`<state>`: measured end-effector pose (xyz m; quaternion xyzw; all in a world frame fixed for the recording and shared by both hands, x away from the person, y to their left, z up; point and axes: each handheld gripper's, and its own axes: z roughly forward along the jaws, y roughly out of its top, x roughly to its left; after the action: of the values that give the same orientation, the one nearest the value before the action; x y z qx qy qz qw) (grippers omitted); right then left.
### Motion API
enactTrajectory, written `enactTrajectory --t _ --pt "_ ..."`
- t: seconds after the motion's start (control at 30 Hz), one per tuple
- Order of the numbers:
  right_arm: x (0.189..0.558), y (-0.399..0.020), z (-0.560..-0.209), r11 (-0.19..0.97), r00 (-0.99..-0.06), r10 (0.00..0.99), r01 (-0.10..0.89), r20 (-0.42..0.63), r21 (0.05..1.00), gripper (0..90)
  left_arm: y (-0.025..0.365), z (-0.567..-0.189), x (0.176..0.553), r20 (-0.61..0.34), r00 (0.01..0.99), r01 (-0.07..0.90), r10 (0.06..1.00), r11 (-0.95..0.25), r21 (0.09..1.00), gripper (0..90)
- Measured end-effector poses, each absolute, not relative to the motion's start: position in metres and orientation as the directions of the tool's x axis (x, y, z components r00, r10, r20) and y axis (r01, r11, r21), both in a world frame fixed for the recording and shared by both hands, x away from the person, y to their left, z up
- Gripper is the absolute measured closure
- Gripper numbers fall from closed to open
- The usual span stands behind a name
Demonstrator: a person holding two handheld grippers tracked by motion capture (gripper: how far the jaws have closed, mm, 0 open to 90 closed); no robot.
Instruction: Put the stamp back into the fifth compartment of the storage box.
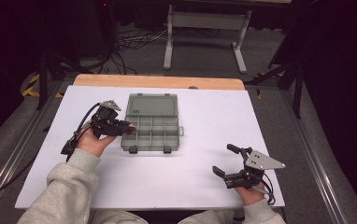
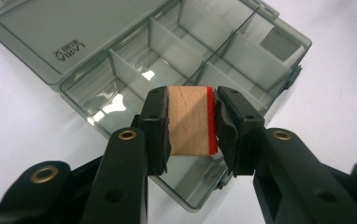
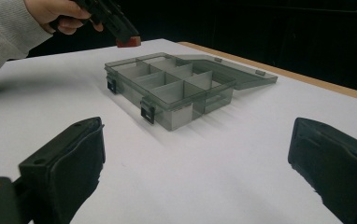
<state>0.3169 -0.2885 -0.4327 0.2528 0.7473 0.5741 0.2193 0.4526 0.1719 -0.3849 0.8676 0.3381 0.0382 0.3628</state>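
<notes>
Here there are two hand-held grippers, one small block and one compartment box. The left hand-held gripper (image 2: 191, 123) has its jaws closed on the wooden block (image 2: 189, 120), a pale piece with a red layer along one side, pinched between both pads. In the high view this left hand-held gripper (image 1: 126, 128) sits at the box's left edge, and in the right gripper view the block (image 3: 128, 42) hangs in the air above the far corner of the box, clear of it.

The right hand-held gripper (image 3: 195, 154) has its jaws spread wide with nothing between them; in the high view it (image 1: 225, 163) rests low over the white table (image 1: 204, 116), well apart from the box at the near right.

The grey translucent box (image 1: 152, 122) lies with its lid (image 1: 152, 103) folded flat open on the far side. Dividers split the tray into several compartments, and every one I can see holds nothing. Two dark latches (image 3: 147, 112) sit on its near wall. Nothing lies between the block and the compartments under it. Beyond the table stands a white metal frame (image 1: 207, 28) amid loose cables on the floor.
</notes>
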Motion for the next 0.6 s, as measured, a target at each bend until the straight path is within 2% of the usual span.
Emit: enactTrajectory --t 0.6 --pt "0.3171 -0.2881 -0.433 0.214 -0.778 0.628 0.128 -0.036 0.968 4.8 0.1707 -0.3945 0.4597 -0.205 0.754 0.603 0.624 -0.536 0.591 65.7"
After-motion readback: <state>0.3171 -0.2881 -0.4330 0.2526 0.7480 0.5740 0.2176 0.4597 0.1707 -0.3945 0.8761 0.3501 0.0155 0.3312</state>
